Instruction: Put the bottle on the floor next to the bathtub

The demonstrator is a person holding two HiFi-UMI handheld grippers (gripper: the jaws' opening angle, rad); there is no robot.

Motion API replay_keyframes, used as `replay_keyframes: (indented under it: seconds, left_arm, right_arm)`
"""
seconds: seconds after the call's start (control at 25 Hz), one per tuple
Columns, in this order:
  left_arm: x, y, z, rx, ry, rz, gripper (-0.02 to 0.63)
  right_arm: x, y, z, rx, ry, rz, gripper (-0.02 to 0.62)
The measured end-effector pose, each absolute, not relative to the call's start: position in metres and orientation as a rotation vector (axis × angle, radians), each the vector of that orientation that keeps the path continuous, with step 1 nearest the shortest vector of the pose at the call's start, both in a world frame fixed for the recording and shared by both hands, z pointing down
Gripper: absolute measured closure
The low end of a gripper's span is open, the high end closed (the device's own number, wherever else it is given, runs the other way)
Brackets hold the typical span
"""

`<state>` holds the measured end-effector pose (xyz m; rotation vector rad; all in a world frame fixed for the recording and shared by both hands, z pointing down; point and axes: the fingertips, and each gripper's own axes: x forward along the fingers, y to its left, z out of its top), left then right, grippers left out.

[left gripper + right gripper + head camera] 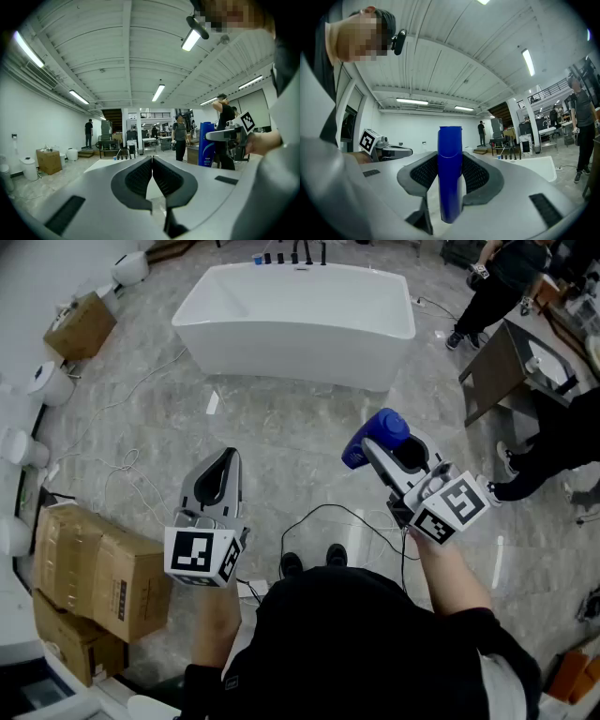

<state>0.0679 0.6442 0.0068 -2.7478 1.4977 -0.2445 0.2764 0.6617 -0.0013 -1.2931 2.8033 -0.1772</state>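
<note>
While the right tool (373, 452) clamps the tall blue plastic bottle (382, 430) in mid-air, the white freestanding bathtub (281, 357) lies ahead.
Its pads press the bottle's sides, and the bottle's long axis stands upright across the jaws. The grey marbled floor (281, 427) beside the tub lies forward of and below this tool. The left tool (228, 457), clenched and empty, hangs about as far from the tub.
</note>
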Motion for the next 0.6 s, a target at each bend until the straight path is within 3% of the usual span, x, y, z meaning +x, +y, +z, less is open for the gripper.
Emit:
replay_keyframes:
  seconds: [0.6]
  left_arm:
    - [0.106, 0.666, 0.030, -2.729, 1.579, -0.299, 0.589]
  right_arm:
    - [0.313, 0.675, 0.005, -1.162, 2.858, -0.238, 0.428]
